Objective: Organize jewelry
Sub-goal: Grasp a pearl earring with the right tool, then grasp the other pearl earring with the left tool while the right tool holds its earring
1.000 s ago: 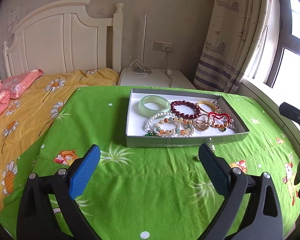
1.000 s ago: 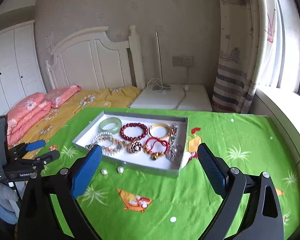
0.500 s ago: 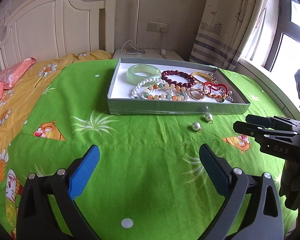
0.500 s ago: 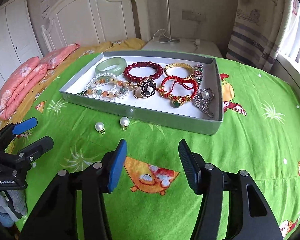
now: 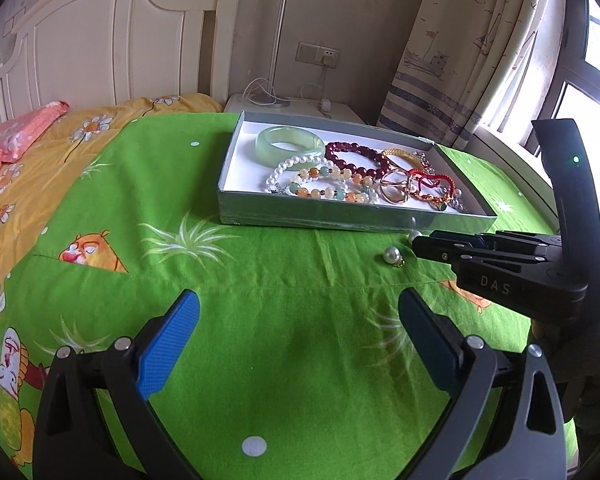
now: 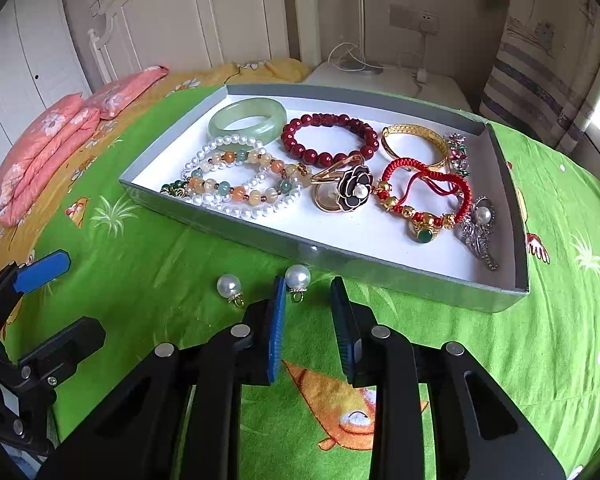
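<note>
Right tool (image 6: 306, 294): blue pads narrowed to a small gap, nothing between them. Tips low over the green bedsheet (image 6: 480, 360), just short of a pearl earring (image 6: 298, 278) that sits in line with the gap, apart from both pads. Second pearl earring (image 6: 229, 286) lies just left of it on the sheet, outside the left pad. Both earrings are outside the tray, near its front wall.

Left tool (image 5: 298, 322): spread wide, holding nothing, hovering over bare sheet at the near left, well apart from the tray.

Beyond the earrings, the grey tray (image 6: 400, 276) with white floor blocks the way forward. Inside, far left: jade bangle (image 6: 247, 118). Beside it to the right, dark red bead bracelet (image 6: 332, 136), then gold bangle (image 6: 414, 144). Near left: white pearl strand (image 6: 228, 152) tangled with a multicolour bead bracelet (image 6: 236, 186). Centre: black flower brooch (image 6: 354, 188) on gold rings. Right of that, a red cord bracelet (image 6: 428, 190) and a silver brooch (image 6: 478, 224) by the right wall.

Farther off: pink pillows (image 6: 48, 144) at left, white headboard (image 6: 204, 12), nightstand (image 6: 384, 78) with cables.
</note>
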Demonstrator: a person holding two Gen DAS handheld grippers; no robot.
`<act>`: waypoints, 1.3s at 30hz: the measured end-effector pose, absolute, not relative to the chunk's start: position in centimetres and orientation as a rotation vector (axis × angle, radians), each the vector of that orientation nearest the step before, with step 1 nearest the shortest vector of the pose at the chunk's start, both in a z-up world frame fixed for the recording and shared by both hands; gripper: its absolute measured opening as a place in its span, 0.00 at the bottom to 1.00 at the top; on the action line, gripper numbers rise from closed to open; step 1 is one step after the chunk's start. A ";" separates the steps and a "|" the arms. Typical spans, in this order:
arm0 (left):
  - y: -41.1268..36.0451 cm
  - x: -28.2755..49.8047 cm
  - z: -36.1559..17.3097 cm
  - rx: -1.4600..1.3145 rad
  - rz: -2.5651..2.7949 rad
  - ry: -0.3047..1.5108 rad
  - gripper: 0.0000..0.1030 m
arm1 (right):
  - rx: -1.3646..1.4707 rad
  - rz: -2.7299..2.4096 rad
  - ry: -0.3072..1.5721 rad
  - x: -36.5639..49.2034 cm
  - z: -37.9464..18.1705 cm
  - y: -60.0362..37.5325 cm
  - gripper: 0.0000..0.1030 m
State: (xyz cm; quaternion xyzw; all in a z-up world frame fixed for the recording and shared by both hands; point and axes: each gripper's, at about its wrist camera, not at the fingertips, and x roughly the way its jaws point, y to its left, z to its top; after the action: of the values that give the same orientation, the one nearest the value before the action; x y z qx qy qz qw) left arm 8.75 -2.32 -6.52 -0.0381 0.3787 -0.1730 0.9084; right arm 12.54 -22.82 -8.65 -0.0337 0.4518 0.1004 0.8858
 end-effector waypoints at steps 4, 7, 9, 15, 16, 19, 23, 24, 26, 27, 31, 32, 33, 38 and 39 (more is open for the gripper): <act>-2.4 8.7 -6.5 -0.076 -0.356 0.782 0.96 | -0.144 0.195 0.926 12.5 -8.8 -21.4 0.19; -2.5 8.7 -6.5 -0.067 -0.354 0.782 0.96 | -0.150 0.204 0.914 12.2 -8.9 -21.4 0.18; -2.7 8.8 -6.5 -0.057 -0.353 0.787 0.96 | -0.131 0.204 0.902 11.8 -8.7 -22.0 0.18; -4.6 8.8 -6.1 0.008 -0.393 0.790 0.90 | -0.036 0.203 0.852 8.7 -7.1 -25.9 0.18; -5.0 9.0 -6.0 0.004 -0.407 0.793 0.88 | -0.024 0.200 0.846 8.1 -7.0 -26.5 0.18; -6.5 9.6 -5.6 0.014 -0.424 0.788 0.82 | -0.002 0.191 0.836 6.6 -6.9 -27.8 0.18; -8.7 10.6 -5.7 0.056 -0.450 0.795 0.65 | 0.037 0.186 0.825 5.3 -7.1 -29.4 0.18; -9.3 10.8 -5.8 0.069 -0.454 0.795 0.60 | 0.047 0.188 0.824 5.1 -7.2 -29.8 0.18; -10.2 11.1 -6.1 0.095 -0.464 0.802 0.54 | 0.063 0.191 0.824 4.9 -7.4 -30.2 0.18; -10.6 11.3 -6.3 0.103 -0.466 0.808 0.50 | 0.073 0.194 0.825 4.8 -7.6 -30.3 0.18; -11.4 11.8 -6.9 0.116 -0.479 0.831 0.41 | 0.100 0.206 0.823 4.6 -7.8 -30.7 0.18; -11.4 11.8 -7.1 0.119 -0.477 0.833 0.41 | 0.103 0.209 0.821 4.6 -7.8 -30.7 0.18; -11.5 11.9 -7.1 0.119 -0.475 0.836 0.41 | 0.103 0.211 0.818 4.5 -7.8 -30.8 0.18; -11.7 12.3 -7.5 0.118 -0.463 0.853 0.39 | 0.114 0.220 0.817 4.5 -7.9 -30.8 0.18; -11.8 12.3 -7.5 0.122 -0.460 0.854 0.39 | 0.119 0.221 0.817 4.5 -7.9 -30.9 0.18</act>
State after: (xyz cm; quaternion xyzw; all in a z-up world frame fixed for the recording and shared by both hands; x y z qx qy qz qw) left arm 12.30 -11.78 -7.50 0.0584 0.4101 -0.2209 0.8830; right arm 4.53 -30.89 -7.88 0.0576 0.3962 0.1072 0.9101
